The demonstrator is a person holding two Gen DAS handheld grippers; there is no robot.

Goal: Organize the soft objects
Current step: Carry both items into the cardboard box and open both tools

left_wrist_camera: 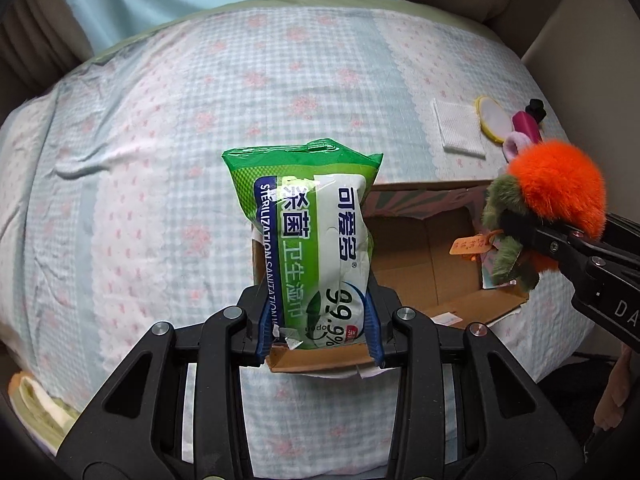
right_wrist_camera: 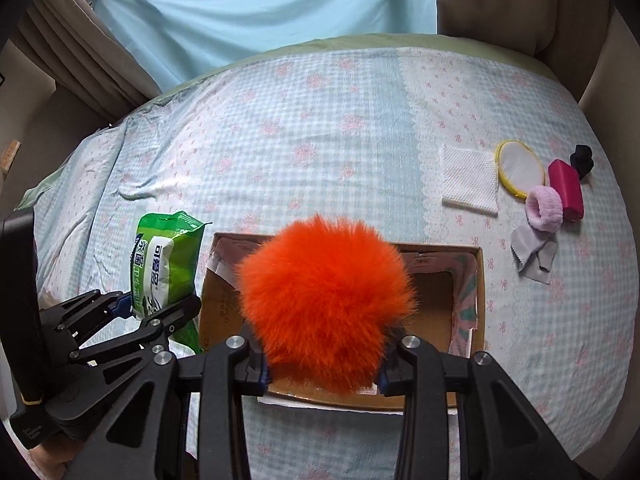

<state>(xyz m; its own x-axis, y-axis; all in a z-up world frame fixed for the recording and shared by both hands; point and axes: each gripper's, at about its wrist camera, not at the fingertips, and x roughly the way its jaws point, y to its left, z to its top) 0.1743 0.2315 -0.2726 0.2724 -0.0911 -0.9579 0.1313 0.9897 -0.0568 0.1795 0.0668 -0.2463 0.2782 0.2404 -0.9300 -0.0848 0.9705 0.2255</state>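
My left gripper [left_wrist_camera: 320, 340] is shut on a green and white pack of wet wipes [left_wrist_camera: 312, 236] and holds it upright over the left edge of an open cardboard box [left_wrist_camera: 424, 264]. My right gripper [right_wrist_camera: 324, 376] is shut on an orange furry pompom [right_wrist_camera: 324, 300] with green fuzzy leaves [left_wrist_camera: 508, 240] and a small tag, held above the same box [right_wrist_camera: 468, 280]. The wipes pack [right_wrist_camera: 168, 264] and left gripper [right_wrist_camera: 160, 312] show at the left of the right wrist view. The right gripper [left_wrist_camera: 536, 232] shows at the right of the left wrist view.
The box lies on a bed with a blue checked cover [right_wrist_camera: 320, 128]. At the right lie a white cloth square [right_wrist_camera: 470, 178], a yellow-rimmed pad [right_wrist_camera: 520, 168], a pink hair band [right_wrist_camera: 544, 208], a magenta item [right_wrist_camera: 566, 188], a black item [right_wrist_camera: 582, 158] and a grey cloth [right_wrist_camera: 534, 252].
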